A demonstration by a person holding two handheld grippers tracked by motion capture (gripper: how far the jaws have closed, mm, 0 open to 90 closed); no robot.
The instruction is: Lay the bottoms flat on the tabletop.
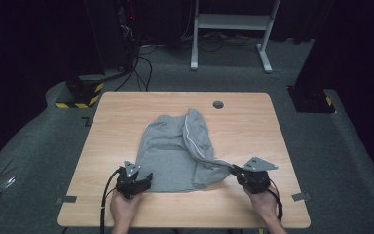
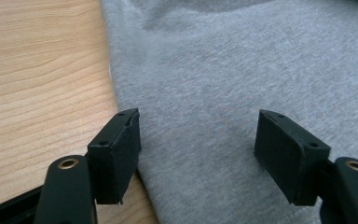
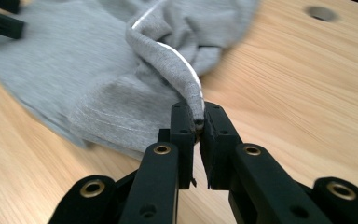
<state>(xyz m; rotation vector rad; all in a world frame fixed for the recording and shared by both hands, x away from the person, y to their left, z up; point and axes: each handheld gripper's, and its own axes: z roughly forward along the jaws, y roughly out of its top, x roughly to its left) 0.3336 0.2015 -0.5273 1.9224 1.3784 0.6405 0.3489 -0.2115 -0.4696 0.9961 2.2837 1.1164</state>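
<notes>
A grey cloth garment (image 1: 175, 151) with a white stripe along one seam lies crumpled on the middle of the wooden table (image 1: 253, 122). My left gripper (image 1: 146, 179) rests at the garment's near left corner. In the left gripper view, the left gripper (image 2: 198, 140) has its jaws wide apart over the flat grey cloth (image 2: 223, 70), one pad at the cloth's edge. My right gripper (image 1: 233, 169) is at the near right, shut on a striped fold of the garment (image 3: 168, 56). That fold stretches taut from the heap to the right gripper (image 3: 198, 123).
A round cable hole (image 1: 218, 105) sits near the table's far edge. Bare wood lies to the right of the garment and along the near edge, with tape marks (image 1: 298, 196) at the corners. A white desk frame (image 1: 231, 22) and a yellow-black striped base (image 1: 80, 95) stand on the floor beyond.
</notes>
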